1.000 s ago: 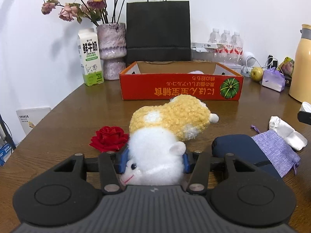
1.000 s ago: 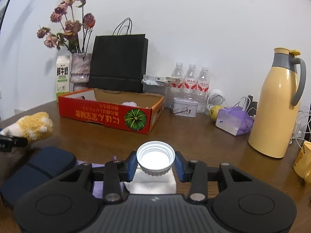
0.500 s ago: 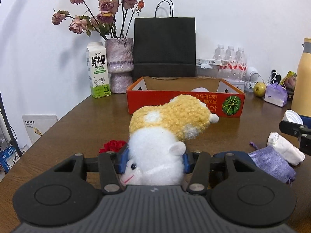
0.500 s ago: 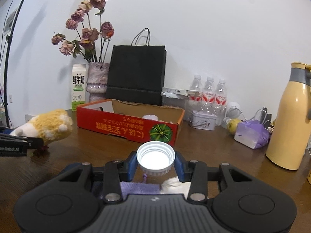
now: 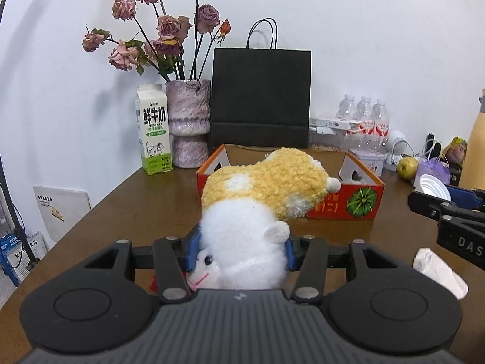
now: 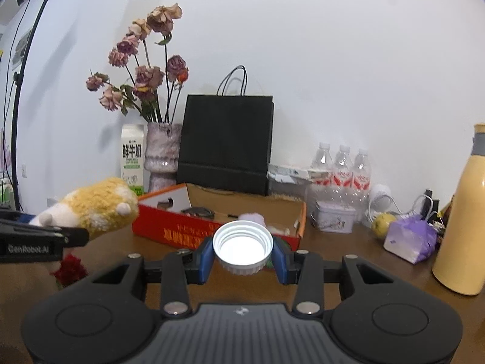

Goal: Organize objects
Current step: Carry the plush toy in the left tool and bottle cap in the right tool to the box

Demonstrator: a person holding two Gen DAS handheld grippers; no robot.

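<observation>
My left gripper (image 5: 241,251) is shut on a yellow and white plush hamster (image 5: 260,200) and holds it above the table, in front of the open red cardboard box (image 5: 345,204). The plush also shows at the left of the right wrist view (image 6: 97,204). My right gripper (image 6: 242,256) is shut on a white plastic bottle cap (image 6: 242,247), held above the table before the red box (image 6: 175,227). The cap shows at the right of the left wrist view (image 5: 432,186). The box holds a pale soft item (image 6: 253,219).
A red fabric rose (image 6: 69,270) and a white cloth (image 5: 439,273) lie on the brown table (image 5: 145,206). Behind the box stand a milk carton (image 5: 154,130), a vase of dried roses (image 5: 188,121), a black paper bag (image 5: 260,97), water bottles (image 6: 342,166) and a yellow thermos (image 6: 463,230).
Both grippers have risen and moved toward the red box, each still holding its object. The navy case and purple pouch have dropped out of view below.
</observation>
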